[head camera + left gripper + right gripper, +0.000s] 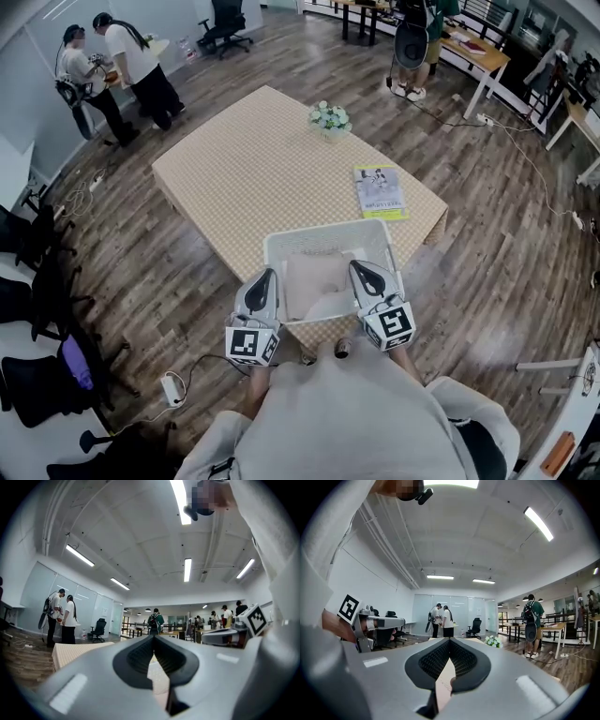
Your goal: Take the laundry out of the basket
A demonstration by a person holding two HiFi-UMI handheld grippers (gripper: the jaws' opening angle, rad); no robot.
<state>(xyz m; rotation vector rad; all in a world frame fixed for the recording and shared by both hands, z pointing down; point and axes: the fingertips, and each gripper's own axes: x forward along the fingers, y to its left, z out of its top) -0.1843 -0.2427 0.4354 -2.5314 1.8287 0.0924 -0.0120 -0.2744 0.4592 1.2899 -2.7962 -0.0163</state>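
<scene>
A white laundry basket (319, 228) stands at the near edge of the checkered table (253, 159). Pale pinkish laundry (314, 277) lies inside it. My left gripper (265, 276) hangs over the basket's left rim and my right gripper (360, 268) over its right rim. Both point away from me and hold nothing. In the left gripper view the jaws (153, 638) meet at the tips, shut, aimed level across the room. The right gripper view shows the same for the right gripper (449, 641), shut and empty. The basket is below both gripper views.
A small pot of white flowers (330, 117) and a magazine (380, 191) sit on the table's far side. Two people (131, 66) stand at the back left, another (417, 37) at the back right. Black chairs (37, 309) and a power strip (172, 387) are on the floor at left.
</scene>
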